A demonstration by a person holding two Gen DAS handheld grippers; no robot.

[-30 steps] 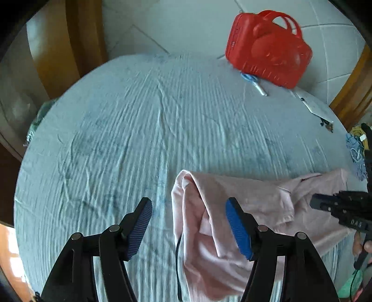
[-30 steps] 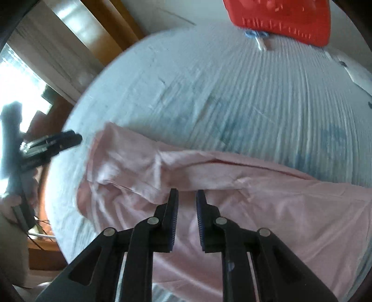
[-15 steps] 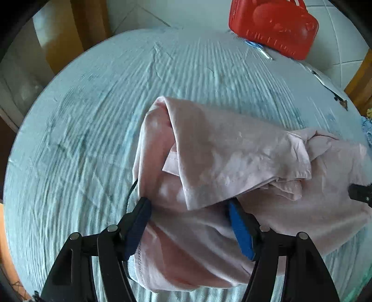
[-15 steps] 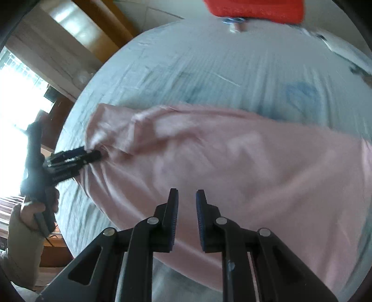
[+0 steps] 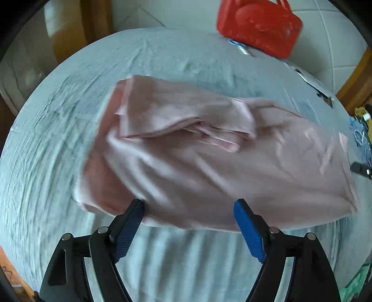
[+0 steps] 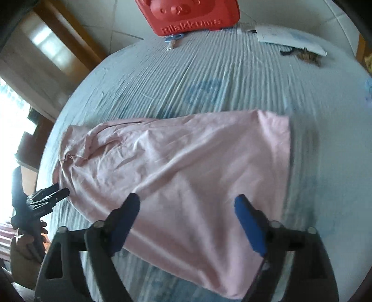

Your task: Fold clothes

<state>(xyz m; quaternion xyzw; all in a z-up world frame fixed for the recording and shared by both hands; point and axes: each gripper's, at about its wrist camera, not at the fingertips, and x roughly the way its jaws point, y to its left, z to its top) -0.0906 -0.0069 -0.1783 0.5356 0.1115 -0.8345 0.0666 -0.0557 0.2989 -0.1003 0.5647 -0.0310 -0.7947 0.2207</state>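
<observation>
A pink garment (image 5: 209,158) lies folded over in a rumpled band on the table's pale blue cloth (image 5: 58,144). My left gripper (image 5: 188,209) hangs over the garment's near edge, its jaws opening; the fabric passes between the blue pads (image 5: 246,223) without being pressed. In the right wrist view the garment (image 6: 186,167) spreads under my right gripper (image 6: 187,203), whose jaws are opening too and stand wide above the cloth, gripping nothing. The left gripper (image 6: 51,194) shows there at the garment's left end, held by a hand (image 6: 25,244). The right gripper's tip (image 5: 360,169) peeks in at the left view's right edge.
A red plastic case (image 6: 193,14) stands at the table's far edge, with a small blue-handled tool (image 6: 173,40) in front of it. White paper (image 6: 290,39) and a dark scrap (image 6: 309,57) lie at the far right. Wooden furniture (image 6: 69,34) flanks the table.
My right gripper went from shut to wide open, letting go of the garment. The left jaws widened. The garment was carried across the table and now lies folded over.
</observation>
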